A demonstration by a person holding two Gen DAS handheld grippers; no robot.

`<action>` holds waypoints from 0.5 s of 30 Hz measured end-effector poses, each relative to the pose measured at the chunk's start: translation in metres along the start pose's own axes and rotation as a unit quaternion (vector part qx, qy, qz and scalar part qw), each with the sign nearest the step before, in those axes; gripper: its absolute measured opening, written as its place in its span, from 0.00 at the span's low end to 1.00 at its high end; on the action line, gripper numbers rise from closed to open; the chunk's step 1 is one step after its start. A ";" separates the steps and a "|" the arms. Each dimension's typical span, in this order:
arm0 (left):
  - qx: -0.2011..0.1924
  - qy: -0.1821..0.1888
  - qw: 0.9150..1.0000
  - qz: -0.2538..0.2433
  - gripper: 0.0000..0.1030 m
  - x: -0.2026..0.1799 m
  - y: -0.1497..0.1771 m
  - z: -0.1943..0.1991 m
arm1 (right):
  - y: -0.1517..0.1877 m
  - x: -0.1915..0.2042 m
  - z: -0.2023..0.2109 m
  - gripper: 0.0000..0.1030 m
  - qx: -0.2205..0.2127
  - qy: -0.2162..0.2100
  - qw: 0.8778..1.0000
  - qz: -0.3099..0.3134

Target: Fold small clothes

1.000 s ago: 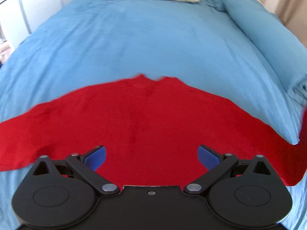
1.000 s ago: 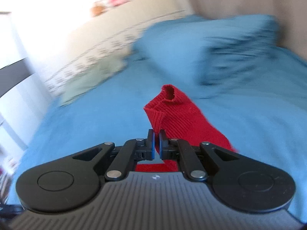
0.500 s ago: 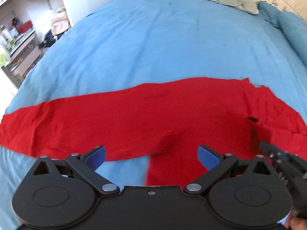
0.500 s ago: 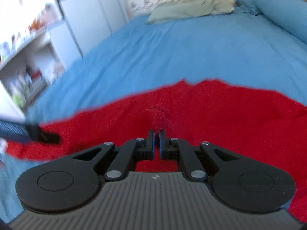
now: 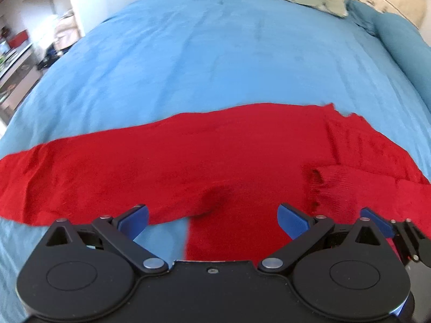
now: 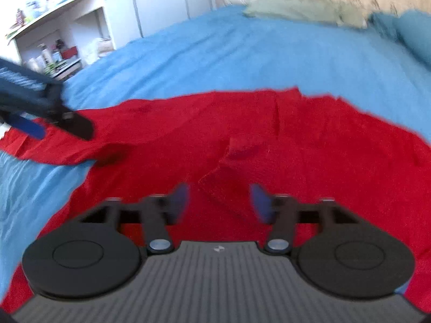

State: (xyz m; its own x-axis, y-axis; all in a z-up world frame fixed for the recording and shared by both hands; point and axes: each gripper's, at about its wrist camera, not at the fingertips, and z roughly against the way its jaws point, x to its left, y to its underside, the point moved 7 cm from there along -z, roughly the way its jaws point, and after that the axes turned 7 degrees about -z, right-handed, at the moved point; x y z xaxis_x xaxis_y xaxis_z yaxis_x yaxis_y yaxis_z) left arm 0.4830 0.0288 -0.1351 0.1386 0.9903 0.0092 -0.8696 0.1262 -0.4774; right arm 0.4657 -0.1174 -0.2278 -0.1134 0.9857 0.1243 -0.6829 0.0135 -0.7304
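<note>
Sprawling red sweater (image 5: 188,161), sleeve folded in

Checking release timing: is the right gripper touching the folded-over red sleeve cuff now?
Cannot tell. In the right wrist view the right gripper is open, fingers either side of the cuff area, but motion blur hides any contact or gap with the red sweater.

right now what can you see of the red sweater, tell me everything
The red sweater is a ribbed knit, lying spread out and mostly flat on the blue bedcover. One long sleeve stretches away to the left. The other sleeve is folded in across the body, its open cuff facing inward. A small dip creases the fabric near the armpit. The neck edge lies on the far side. Neither gripper holds it: the left gripper and right gripper are both open just above it.
</note>
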 end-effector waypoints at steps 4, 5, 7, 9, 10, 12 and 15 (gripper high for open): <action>0.002 0.032 0.999 -0.023 1.00 -0.033 -0.007 -0.006 | 0.001 -0.007 0.027 0.84 -0.005 0.006 0.999 0.052; 0.002 0.042 0.999 -0.029 1.00 -0.042 -0.008 -0.010 | 0.003 -0.012 0.034 0.85 -0.003 0.008 0.998 0.058; 0.009 0.062 0.997 -0.036 0.99 -0.060 -0.007 -0.020 | 0.005 -0.023 0.045 0.94 0.003 0.014 0.998 0.064; 0.016 0.084 0.996 -0.039 0.91 -0.075 -0.004 -0.030 | 0.010 -0.036 0.055 0.97 0.010 0.022 0.998 0.066; 0.020 0.096 0.994 -0.042 0.88 -0.082 -0.002 -0.036 | 0.012 -0.043 0.060 0.97 0.010 0.025 0.997 0.066; 0.021 0.109 0.993 -0.049 0.85 -0.093 0.001 -0.044 | 0.018 -0.055 0.069 0.97 0.014 0.033 0.997 0.063; 0.025 0.122 0.991 -0.046 0.78 -0.104 0.005 -0.058 | 0.028 -0.073 0.079 0.97 0.020 0.043 0.998 0.049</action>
State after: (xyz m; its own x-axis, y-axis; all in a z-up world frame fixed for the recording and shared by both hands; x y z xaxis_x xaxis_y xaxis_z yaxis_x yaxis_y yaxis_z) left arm 0.4917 -0.0768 -0.1896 0.3244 0.9314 -0.1650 -0.8693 0.2247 -0.4403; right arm 0.3975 -0.2026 -0.2044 -0.1202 0.9927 -0.0063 -0.7002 -0.0893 -0.7084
